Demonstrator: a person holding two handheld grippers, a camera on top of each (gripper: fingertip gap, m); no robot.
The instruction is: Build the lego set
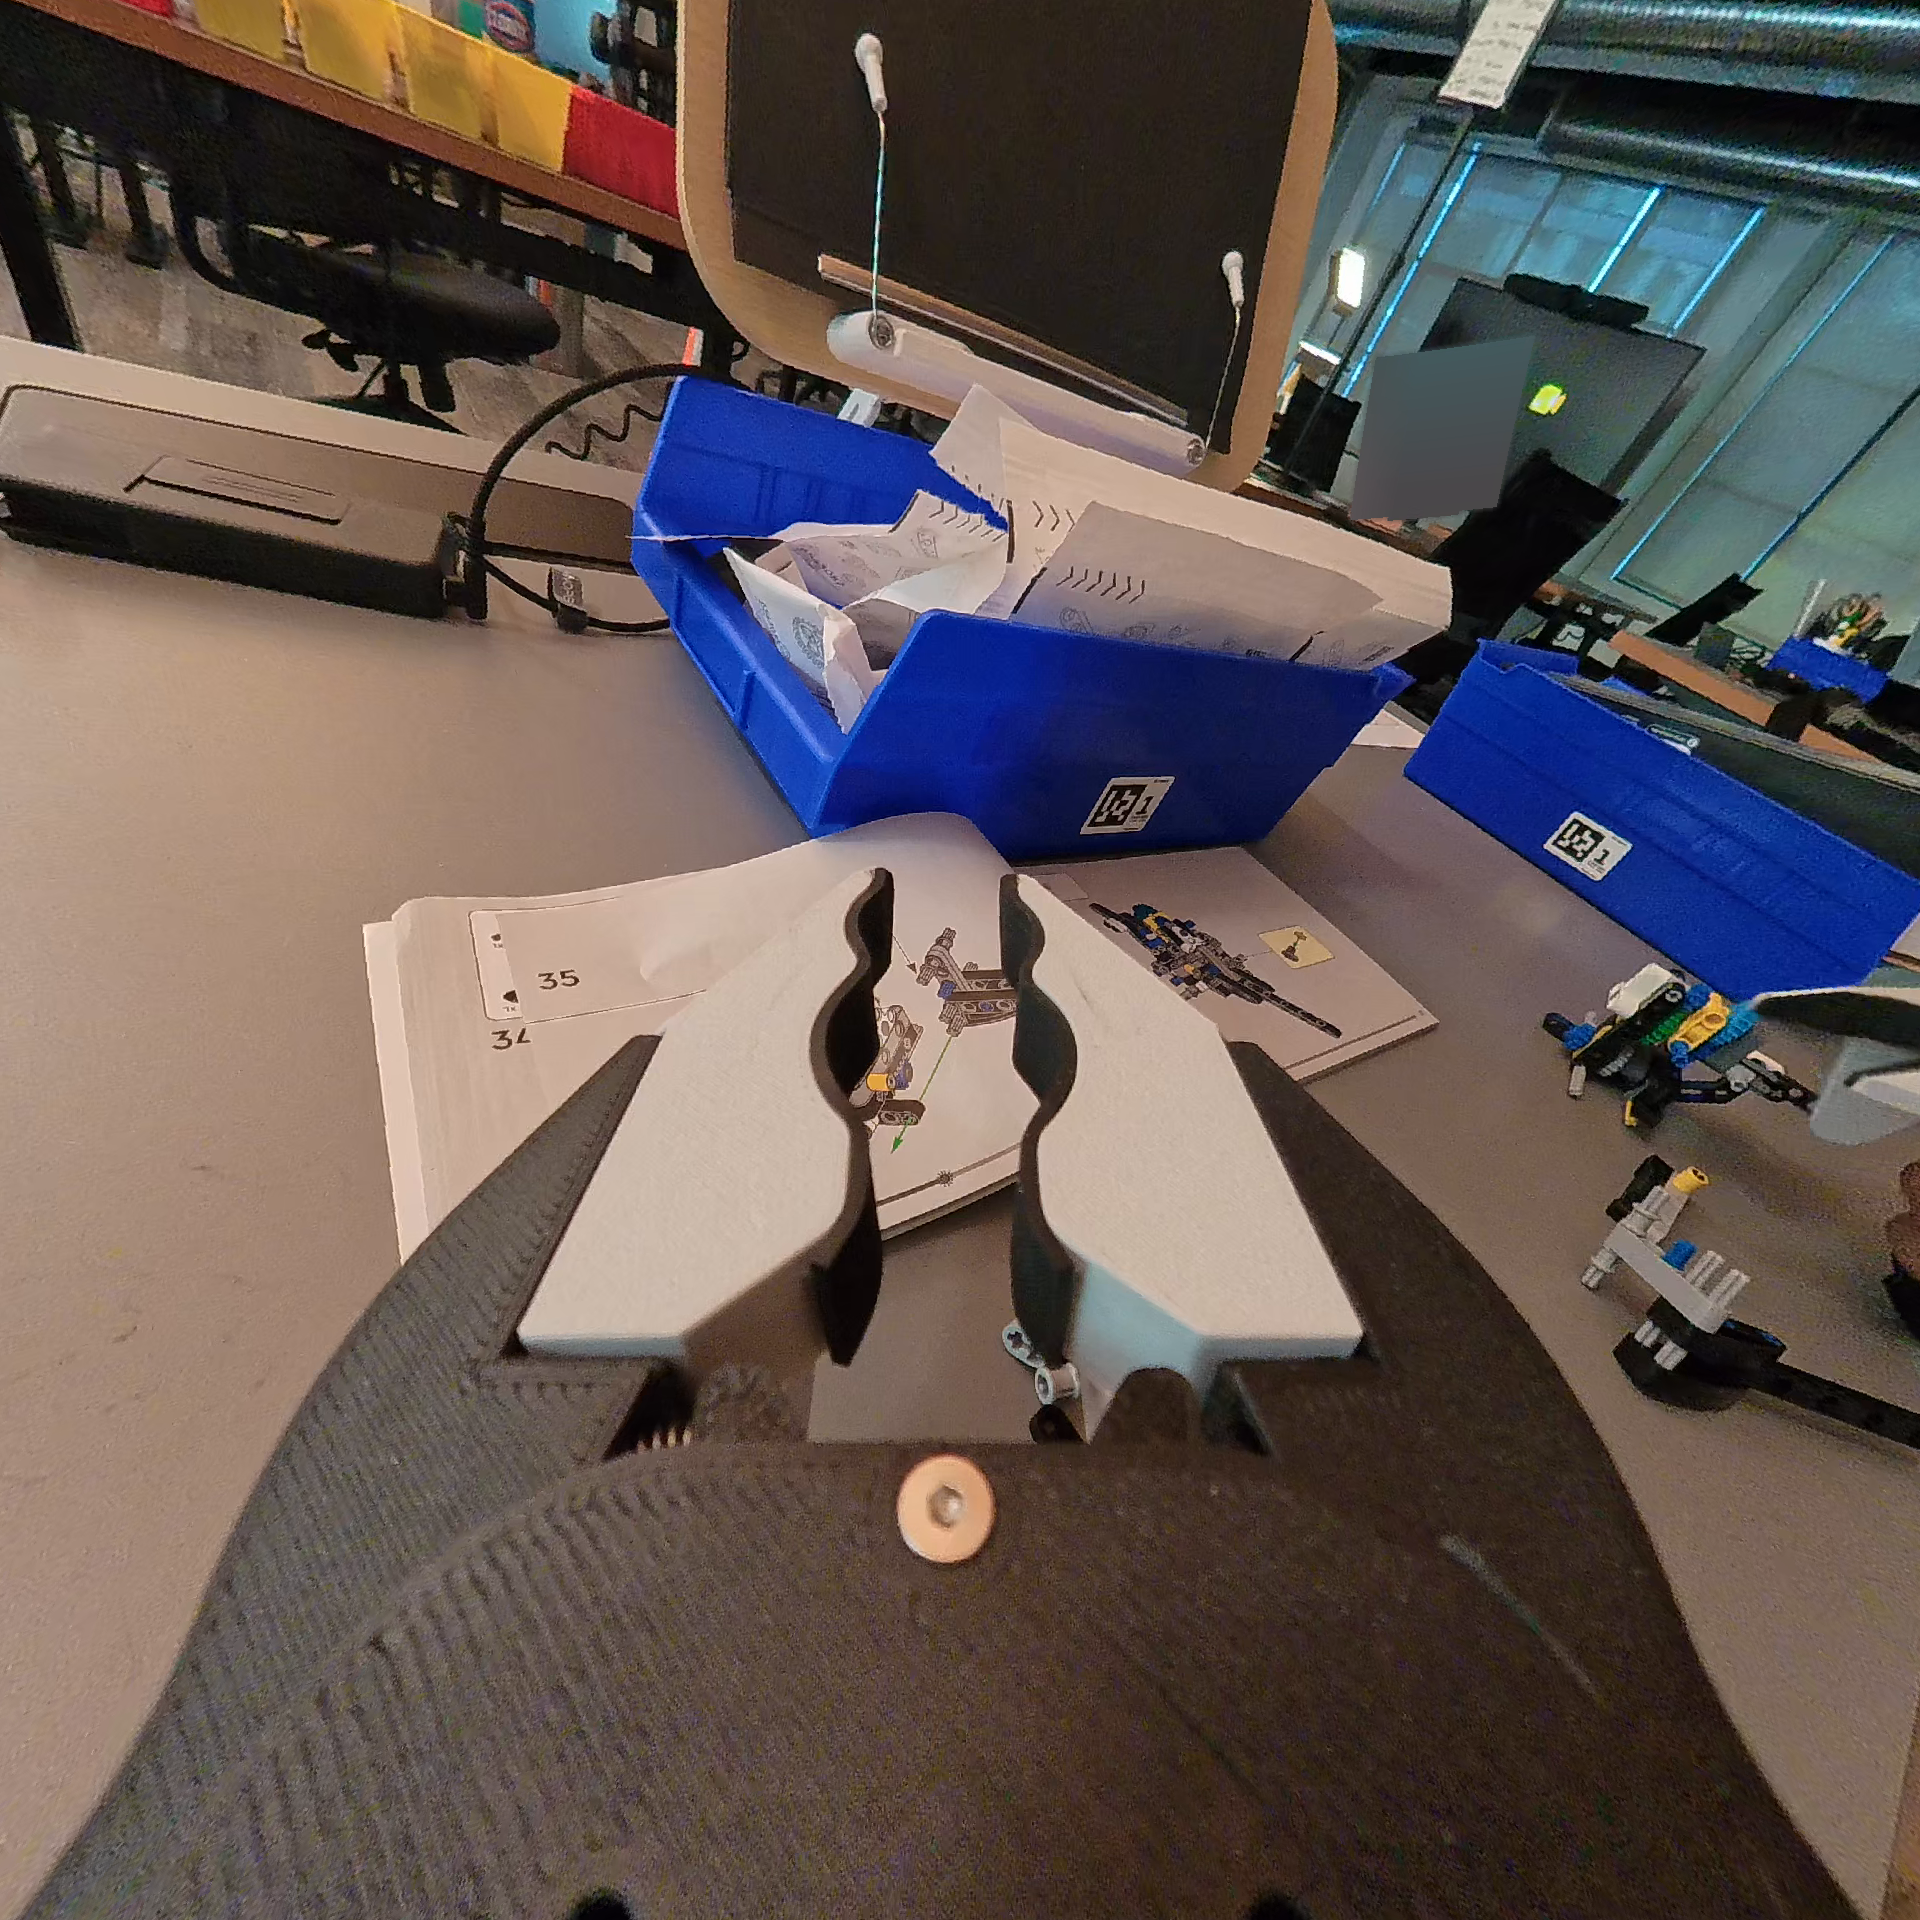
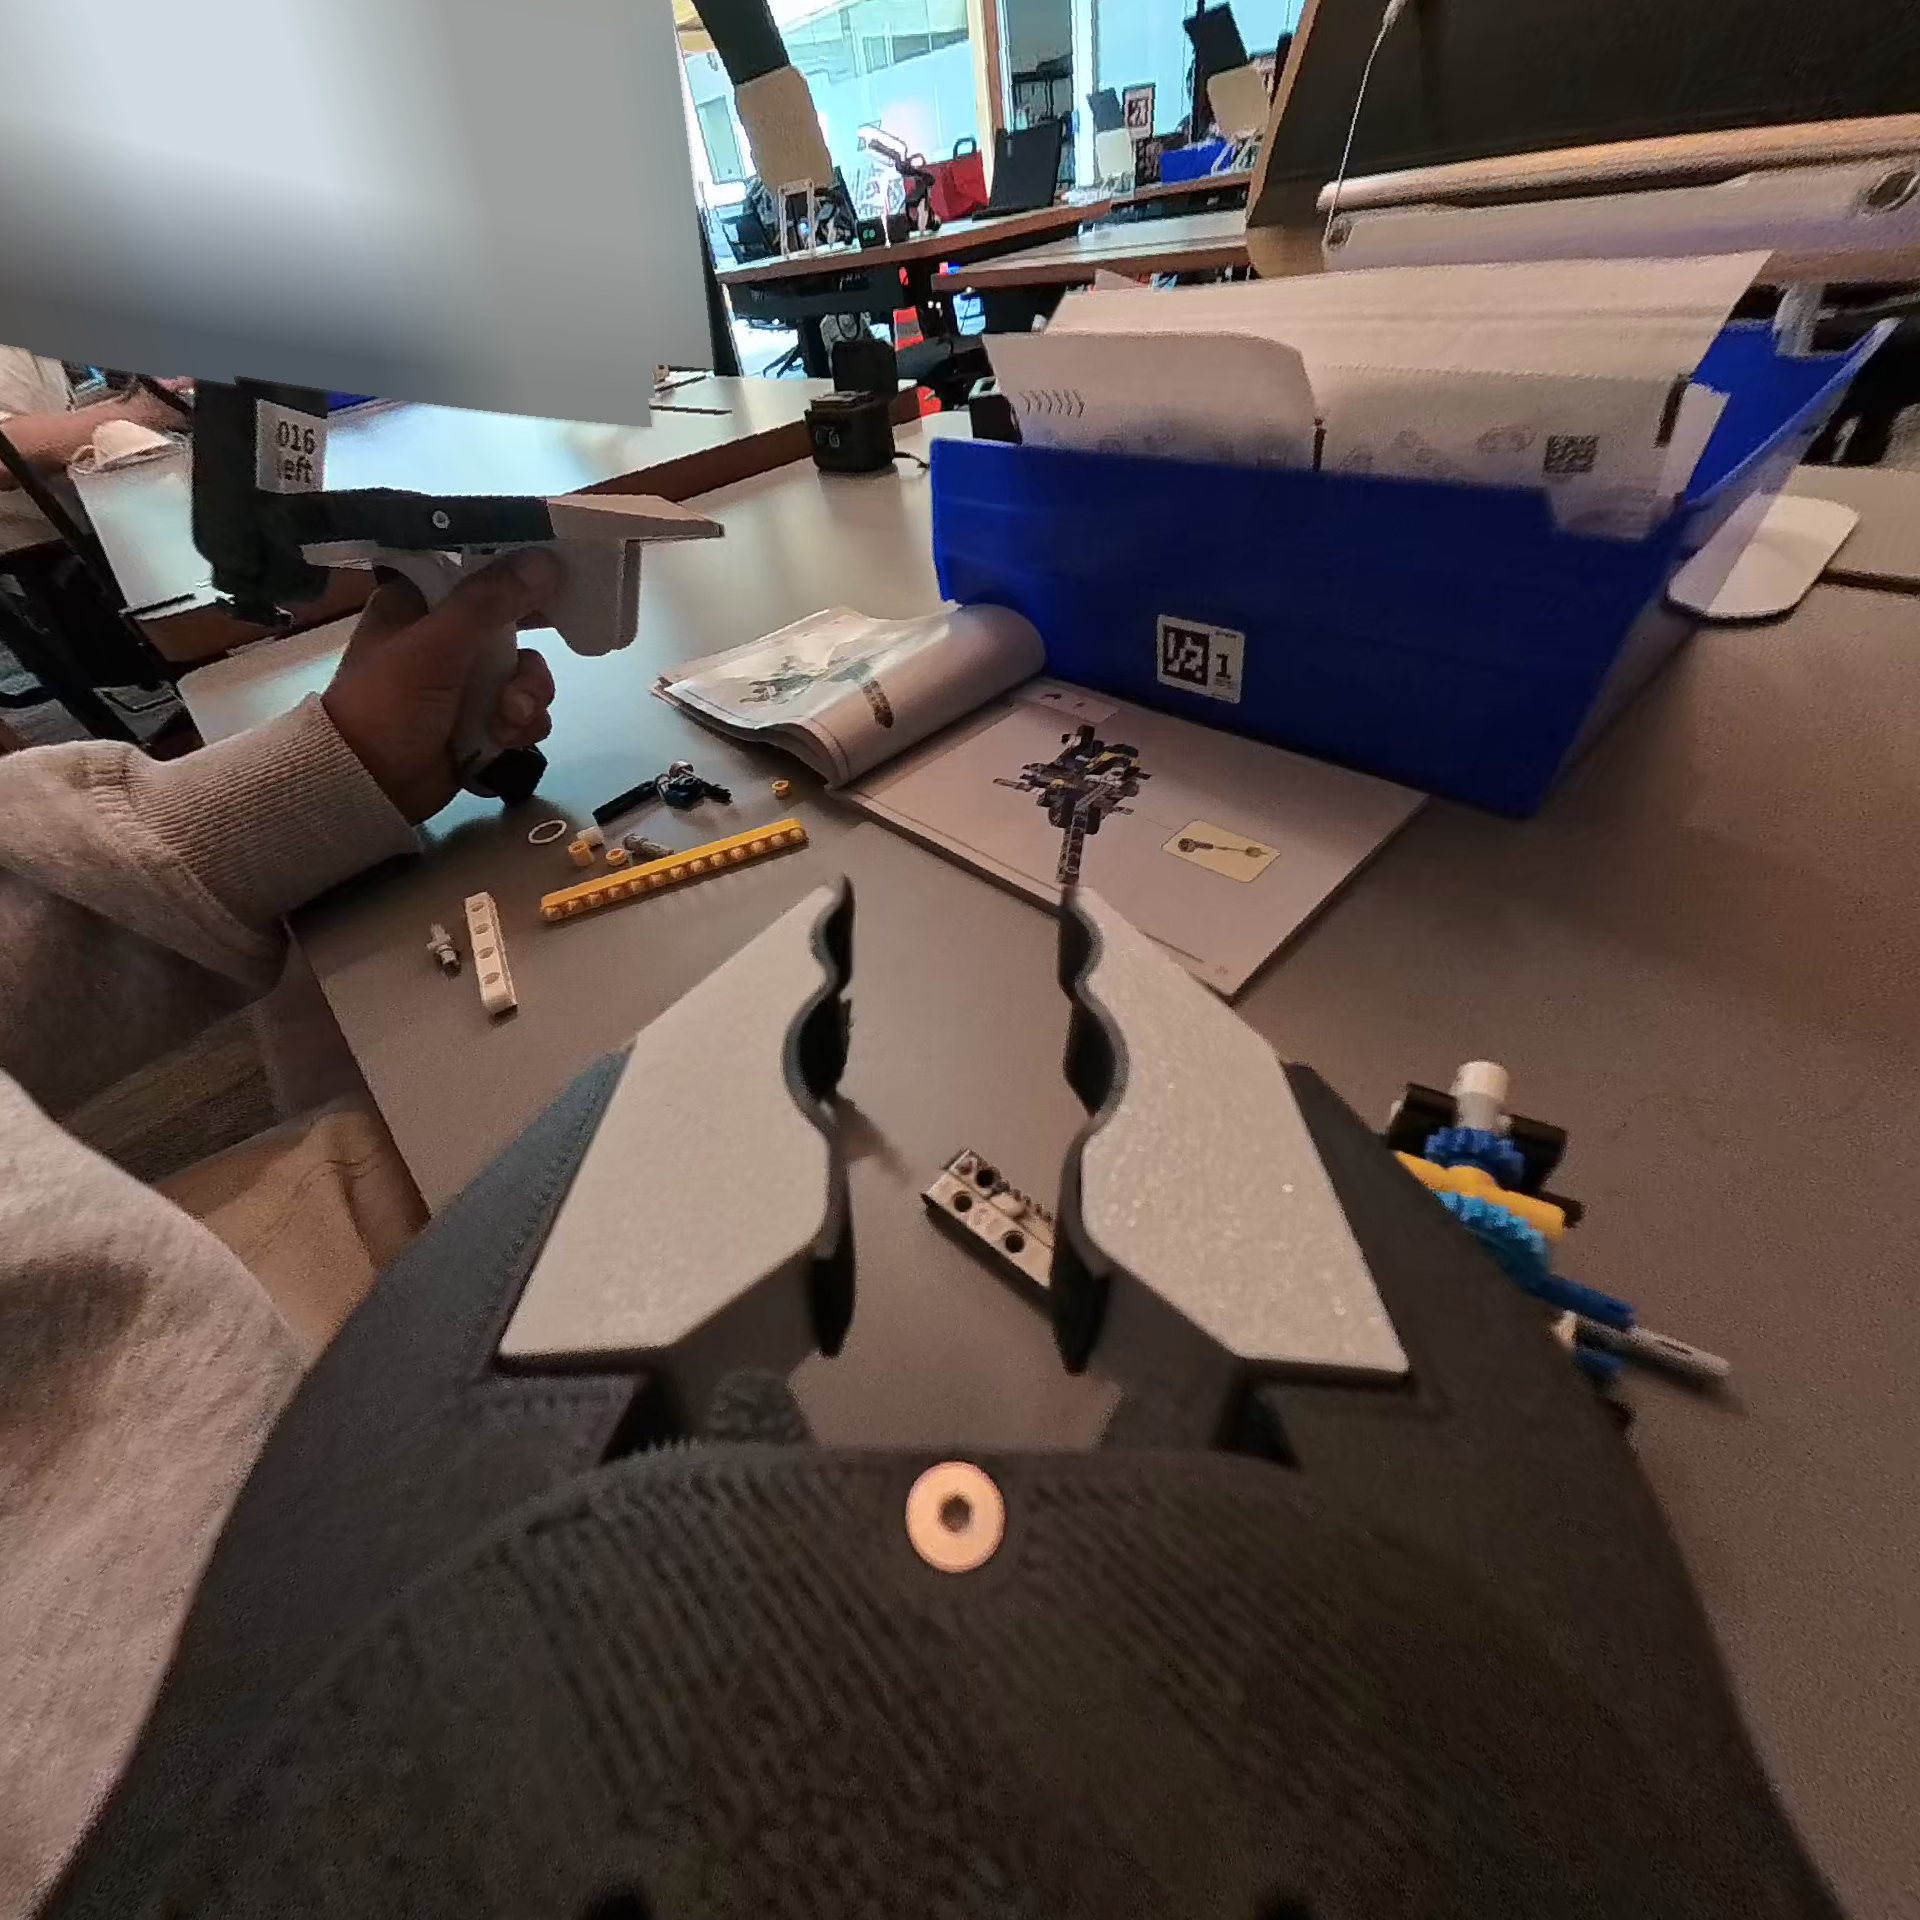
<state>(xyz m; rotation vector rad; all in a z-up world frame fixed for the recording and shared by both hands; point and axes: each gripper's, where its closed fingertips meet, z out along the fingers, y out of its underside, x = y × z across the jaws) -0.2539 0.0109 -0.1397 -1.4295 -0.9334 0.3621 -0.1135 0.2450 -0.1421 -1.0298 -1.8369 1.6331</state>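
My left gripper (image 1: 948,904) is open and empty, held above the open instruction booklet (image 1: 1226,966). A small grey pin (image 1: 1051,1377) lies on the table under its right finger. My right gripper (image 2: 956,914) is open and empty, low over the table. A grey holed beam (image 2: 987,1216) lies between its fingers, close to the right one. A blue, yellow and black lego assembly (image 2: 1486,1195) sits just right of that gripper; it also shows in the left wrist view (image 1: 1652,1039). A second grey and black assembly (image 1: 1673,1278) lies nearer.
A blue bin (image 1: 1039,727) with paper bags stands behind the booklet, and another blue bin (image 1: 1662,831) stands to the right. A long yellow beam (image 2: 675,868), a white beam (image 2: 490,951) and several small parts lie at the left, near a person's hand (image 2: 436,686) holding the left gripper (image 2: 686,535). Some 30 cm of space lies between my two pairs of fingers.
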